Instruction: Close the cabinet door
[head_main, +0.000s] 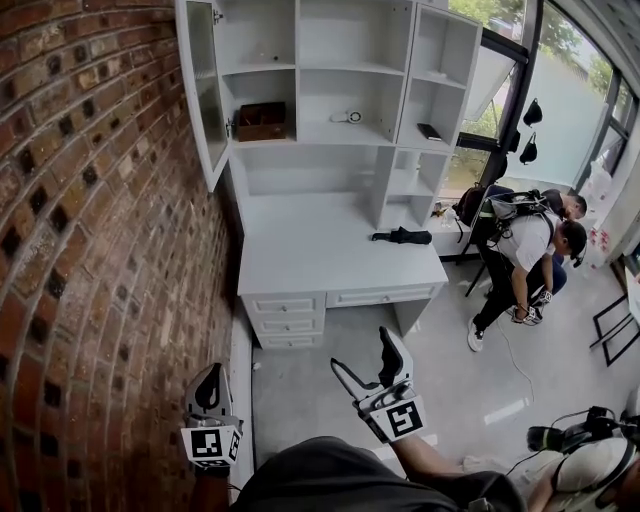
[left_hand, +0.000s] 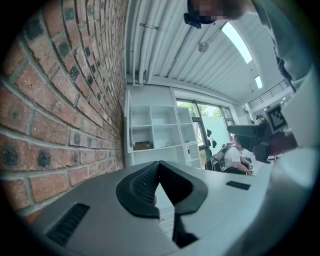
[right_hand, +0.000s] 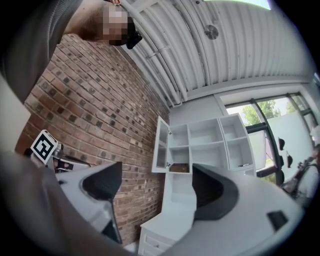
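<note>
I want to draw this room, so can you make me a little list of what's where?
Cabinet door: swung open, next to the brick wall
Brown box: on a shelf just behind that door
Left gripper: shut, empty
Right gripper: open, empty, well short of the door
Desk: white, a dark bundle lies on it
</note>
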